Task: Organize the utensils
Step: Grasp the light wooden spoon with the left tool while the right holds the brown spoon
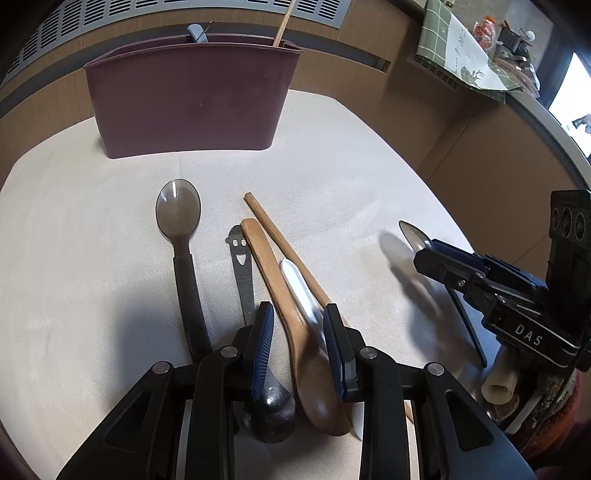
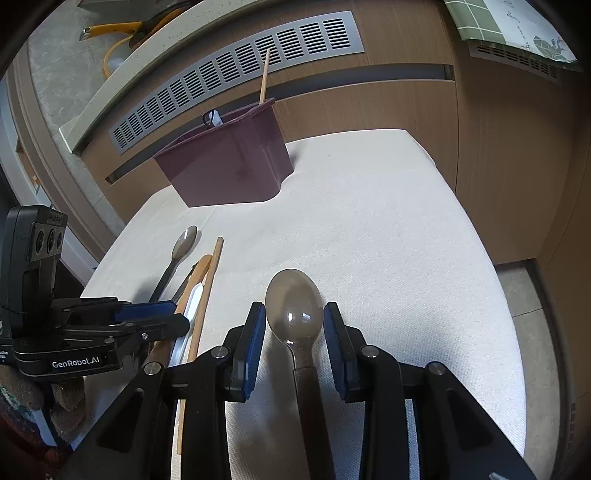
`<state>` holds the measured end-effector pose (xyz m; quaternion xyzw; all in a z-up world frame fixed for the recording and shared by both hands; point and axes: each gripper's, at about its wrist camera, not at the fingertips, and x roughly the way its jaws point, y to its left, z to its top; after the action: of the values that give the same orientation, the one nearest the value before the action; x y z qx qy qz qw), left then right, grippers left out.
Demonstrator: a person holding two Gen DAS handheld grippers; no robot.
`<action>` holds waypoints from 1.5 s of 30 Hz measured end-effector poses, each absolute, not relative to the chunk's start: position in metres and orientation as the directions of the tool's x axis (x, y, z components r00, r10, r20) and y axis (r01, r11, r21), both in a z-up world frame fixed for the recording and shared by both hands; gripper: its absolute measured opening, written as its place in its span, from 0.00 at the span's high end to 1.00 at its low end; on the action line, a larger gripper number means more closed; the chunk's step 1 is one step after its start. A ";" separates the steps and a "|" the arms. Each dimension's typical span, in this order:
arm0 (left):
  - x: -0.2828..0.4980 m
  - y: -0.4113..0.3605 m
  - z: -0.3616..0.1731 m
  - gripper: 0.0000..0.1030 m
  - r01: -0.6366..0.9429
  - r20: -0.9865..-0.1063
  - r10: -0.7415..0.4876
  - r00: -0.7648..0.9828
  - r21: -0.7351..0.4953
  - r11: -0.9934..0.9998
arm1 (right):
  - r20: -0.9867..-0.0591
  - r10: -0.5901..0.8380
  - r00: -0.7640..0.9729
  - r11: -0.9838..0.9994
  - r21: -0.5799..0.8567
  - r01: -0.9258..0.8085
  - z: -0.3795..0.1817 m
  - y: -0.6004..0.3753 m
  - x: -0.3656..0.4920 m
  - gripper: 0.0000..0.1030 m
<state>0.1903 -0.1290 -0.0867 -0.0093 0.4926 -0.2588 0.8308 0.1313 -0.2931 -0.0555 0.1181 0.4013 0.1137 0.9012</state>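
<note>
So the biggest thing here is the cream cloth (image 1: 332, 177) covering the table, with a dark maroon bin (image 1: 188, 103) standing upright at its far edge. A thin wooden stick (image 1: 282, 24) and a pale grey handle (image 1: 197, 33) poke up out of that bin.

Next down, the left gripper (image 1: 299, 347) hovers low over a bunch of utensils lying side by side on the cloth, jaws spread apart and not clamping anything. The wooden spoon (image 1: 295, 325) and a white utensil (image 1: 299, 284) run up between its fingers. Just left of those sits a metal spoon with a smiley cutout handle (image 1: 242, 266), and a wooden chopstick (image 1: 284, 251) lies on the right side of the pile. Further left, on its own, is a smoky translucent spoon (image 1: 179, 214).

The right gripper (image 2: 294, 347) is off to the right, well apart from the pile, fingers parted, with a second smoky spoon (image 2: 293, 310) between them. Can't tell if it's lifted or resting on the cloth.
</note>
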 end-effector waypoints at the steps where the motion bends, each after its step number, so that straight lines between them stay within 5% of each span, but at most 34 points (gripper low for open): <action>1: 0.190 -0.128 -0.087 0.72 0.421 -0.814 -0.437 0.383 -0.267 0.867 | -0.697 0.300 0.651 0.946 0.303 -0.111 -0.056 -0.293 0.131 0.72; 10: 0.195 -0.128 -0.086 0.72 0.406 -0.827 -0.385 0.410 -0.212 0.889 | -0.698 0.309 0.647 0.944 0.309 -0.118 -0.056 -0.293 0.132 0.71; 26: 0.209 -0.133 -0.087 0.72 0.424 -0.792 -0.495 0.357 -0.335 0.841 | -0.691 0.326 0.645 0.937 0.328 -0.123 -0.056 -0.294 0.132 0.71; 45: 0.210 -0.151 -0.086 0.71 0.419 -0.841 -0.328 0.430 -0.136 0.898 | -0.698 0.325 0.638 0.937 0.329 -0.117 -0.057 -0.293 0.133 0.71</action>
<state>0.2096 -0.1512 -0.0856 0.0471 0.4860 -0.2213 0.8441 0.1335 -0.2928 -0.0567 0.1277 0.4071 0.1235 0.8959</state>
